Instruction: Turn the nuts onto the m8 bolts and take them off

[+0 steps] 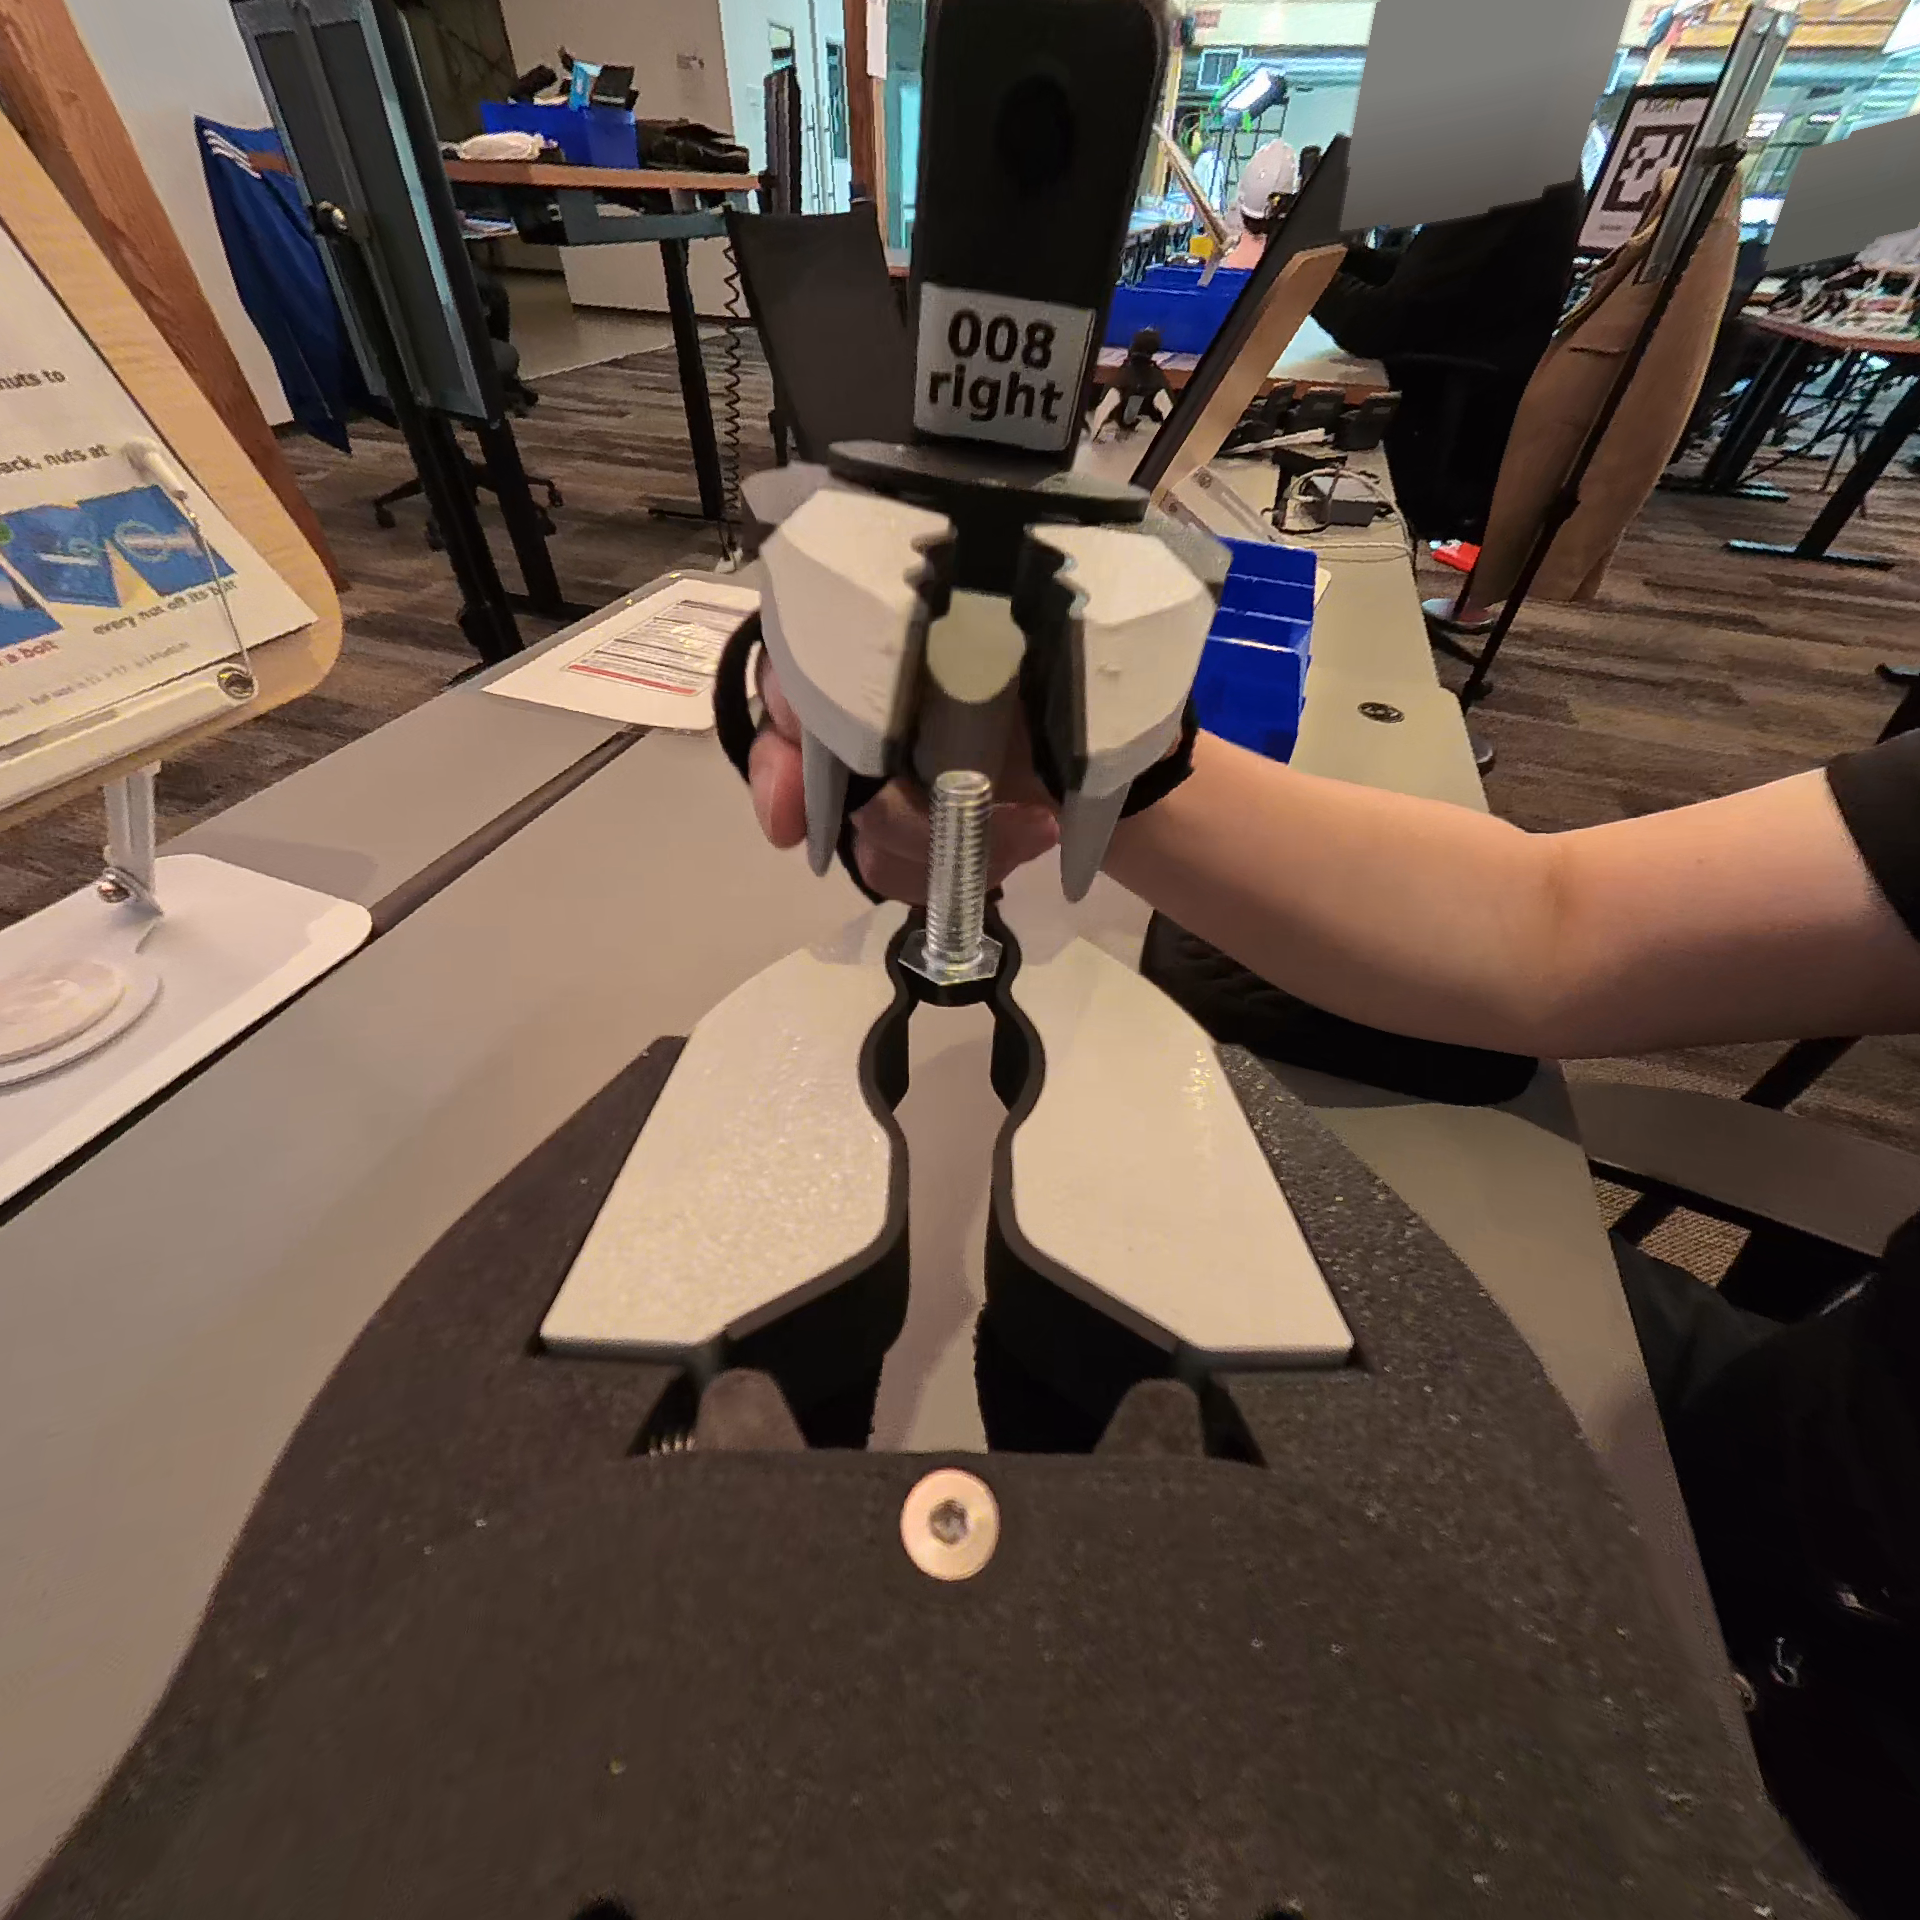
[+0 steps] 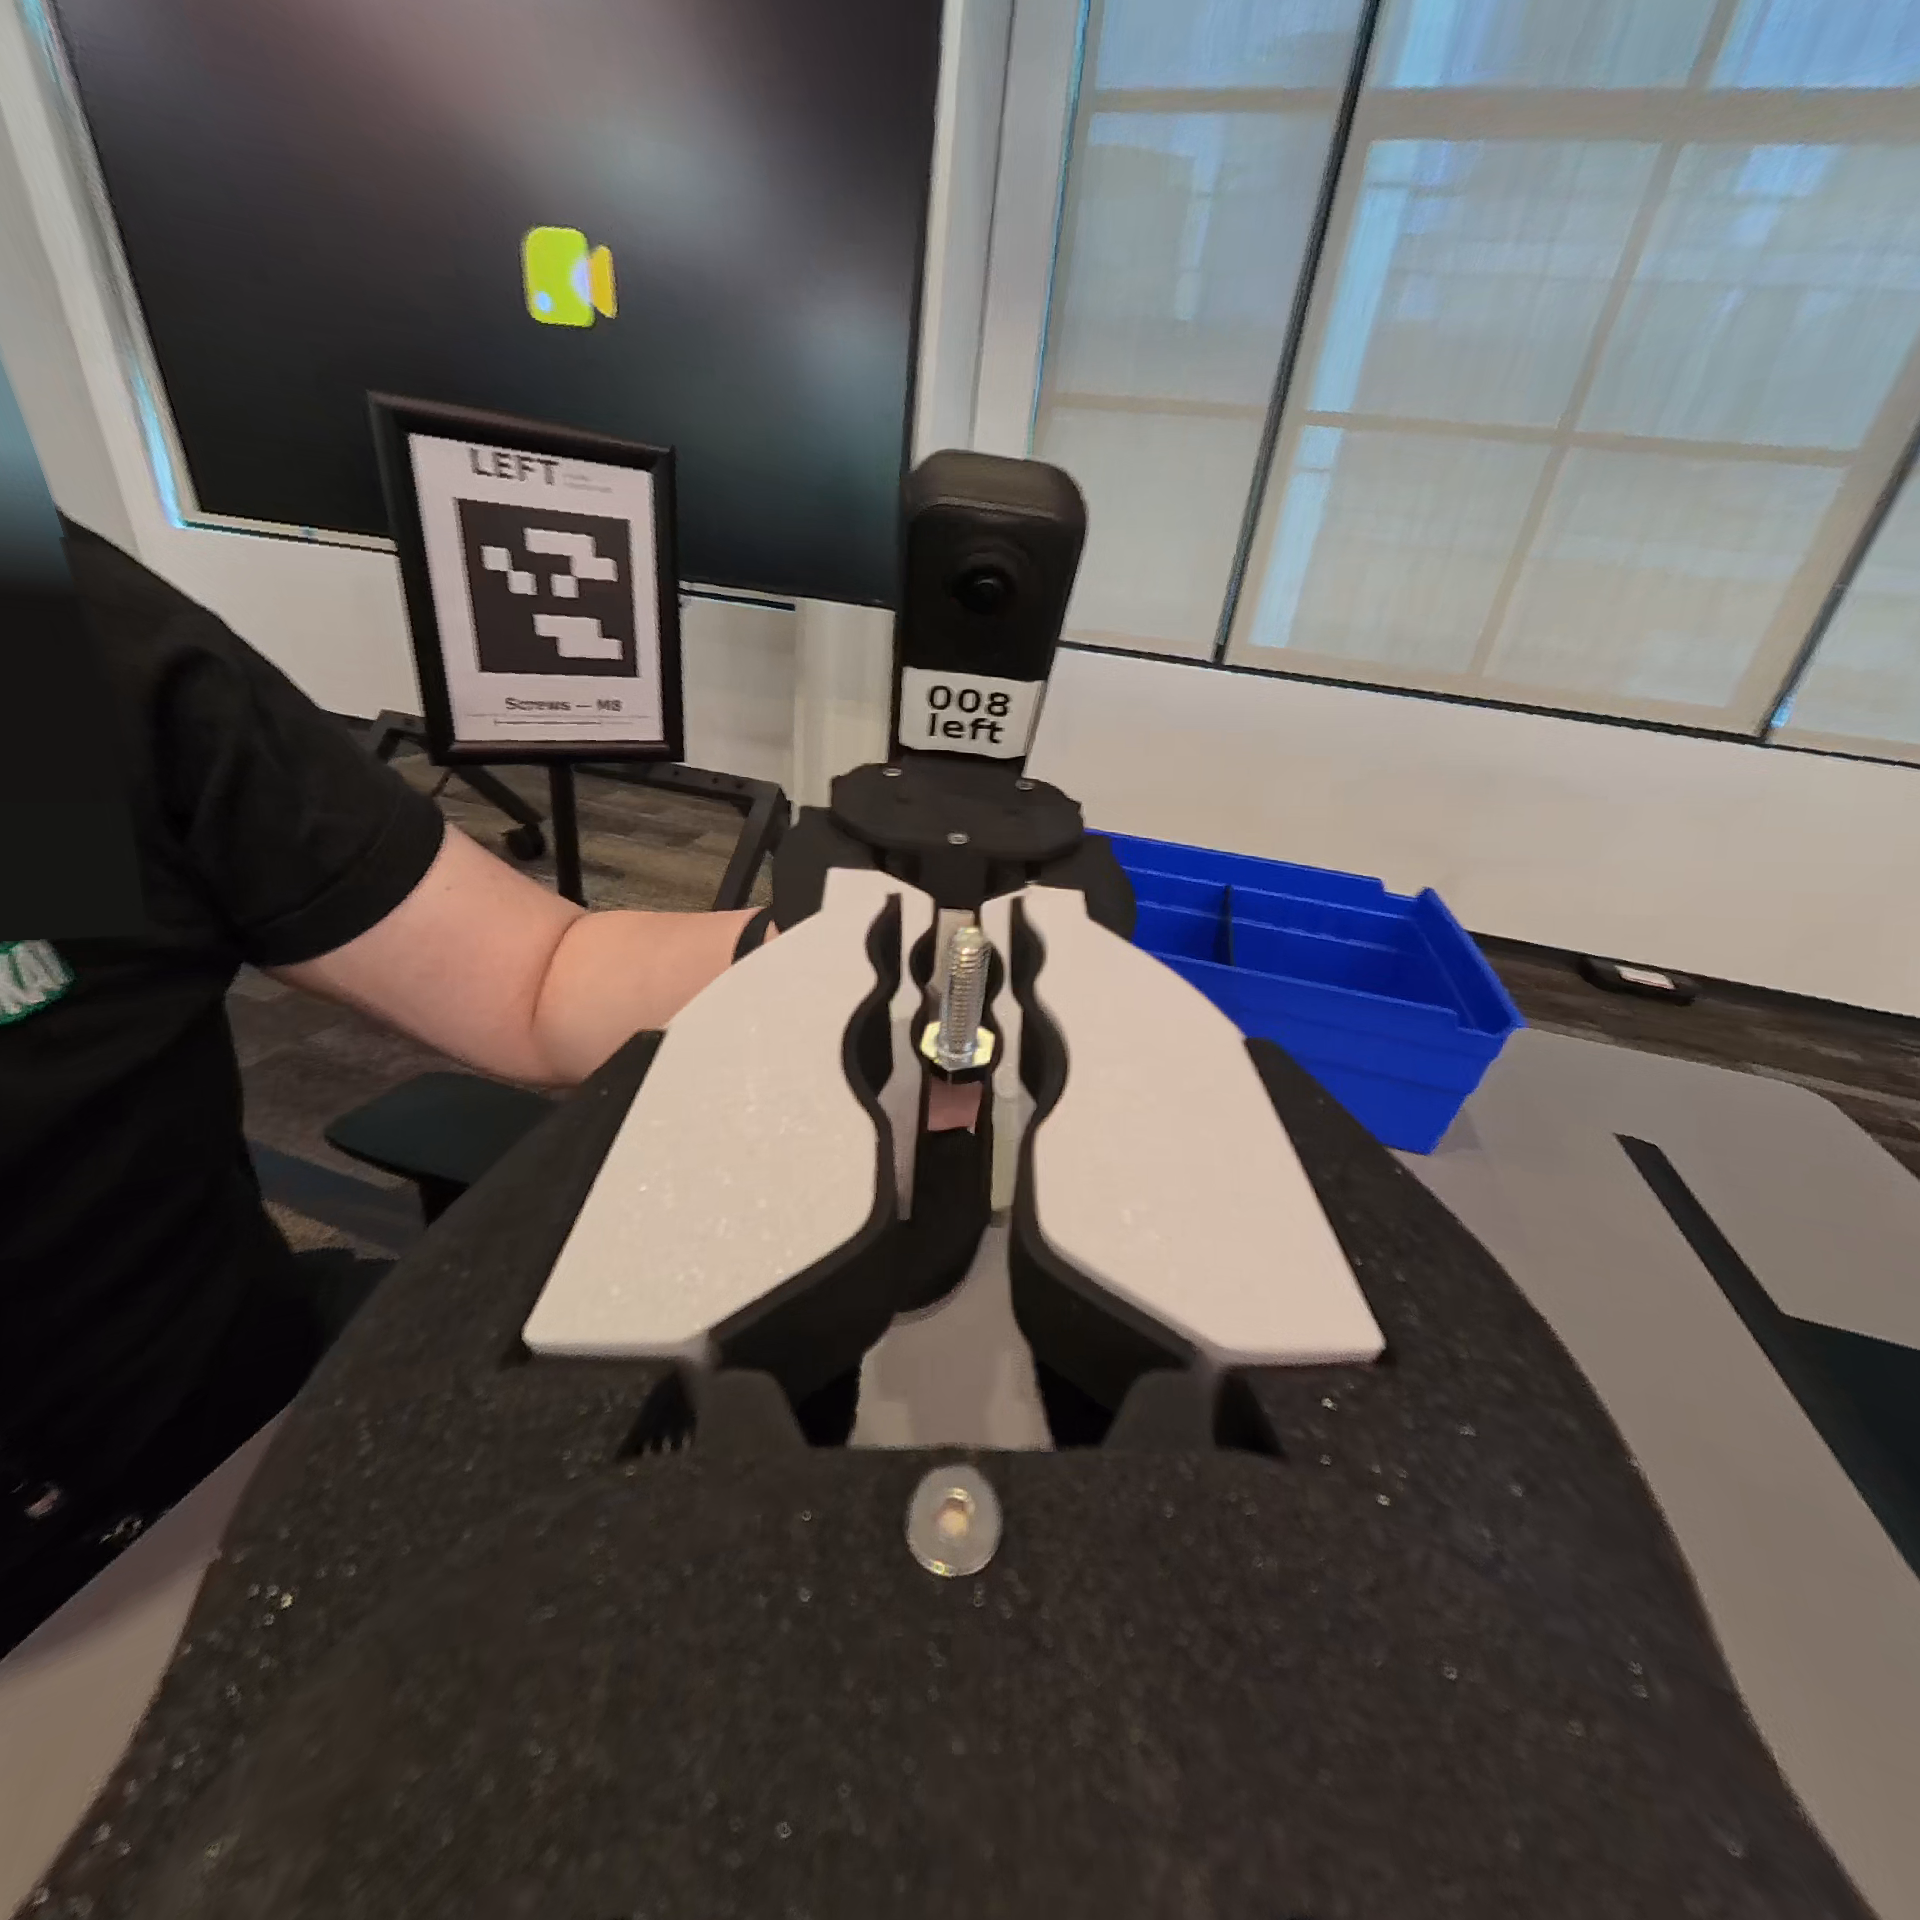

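Silver threaded M8 bolt (image 1: 958, 862) is held clear of the grey counter (image 1: 416, 1039), above its middle, long axis roughly upright. A hexagonal piece (image 1: 948, 958) sits at its lower end; head or nut cannot be determined. The left white-and-black tool (image 1: 948, 987) is pressed together on that lower end. The right white-and-black tool (image 1: 948, 875) is spread and empty, facing the left tool, with the bolt's free tip between its fingers. Judgement: the right tool is nearer the thread, so any turning falls to it, about the bolt's axis.
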The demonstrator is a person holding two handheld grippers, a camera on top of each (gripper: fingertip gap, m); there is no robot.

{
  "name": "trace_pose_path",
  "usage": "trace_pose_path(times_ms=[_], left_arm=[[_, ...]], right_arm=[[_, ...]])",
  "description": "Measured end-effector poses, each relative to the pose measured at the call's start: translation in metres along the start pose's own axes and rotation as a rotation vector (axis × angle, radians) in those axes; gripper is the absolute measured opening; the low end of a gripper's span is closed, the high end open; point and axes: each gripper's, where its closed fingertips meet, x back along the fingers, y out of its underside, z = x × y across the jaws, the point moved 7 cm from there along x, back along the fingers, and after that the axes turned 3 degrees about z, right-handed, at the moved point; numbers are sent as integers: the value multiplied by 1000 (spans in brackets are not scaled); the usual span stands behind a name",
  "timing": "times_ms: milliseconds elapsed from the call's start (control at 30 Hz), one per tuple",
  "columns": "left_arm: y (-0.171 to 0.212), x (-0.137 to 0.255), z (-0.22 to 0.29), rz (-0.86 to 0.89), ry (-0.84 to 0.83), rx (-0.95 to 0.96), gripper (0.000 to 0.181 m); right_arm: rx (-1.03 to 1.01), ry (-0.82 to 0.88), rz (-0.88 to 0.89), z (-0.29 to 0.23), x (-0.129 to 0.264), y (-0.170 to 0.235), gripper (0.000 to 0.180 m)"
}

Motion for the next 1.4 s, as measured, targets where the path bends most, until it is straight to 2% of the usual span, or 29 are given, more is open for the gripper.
trace_pose_path(times_ms=[100,267,367,500,733,900,1067,1267,1400], left_arm=[[4,2,-3,-4,-27,-4,11],[16,24,-21,-20,-156,11,11],[23,44,-31,-33,-248,14,11],[30,65,-38,-53,-337,13,11],[35,84,-39,-51,-401,25,10],[36,93,-40,-39,-423,43,10],[37,98,-39,-56,-432,54,10],[38,99,-37,-83,-434,53,11],[38,99,-35,-98,-438,50,11]], right_arm=[[18,31,-31,2,4,0,25],[7,118,-81,17,27,8,21],[-14,224,-324,35,39,45,20],[-12,237,-653,45,31,109,20],[-96,381,-863,61,17,168,18],[-180,465,-954,63,10,179,19],[-218,600,-1016,64,-3,169,20],[-326,660,-1094,60,-5,173,23],[-372,673,-1129,58,-2,162,22]])
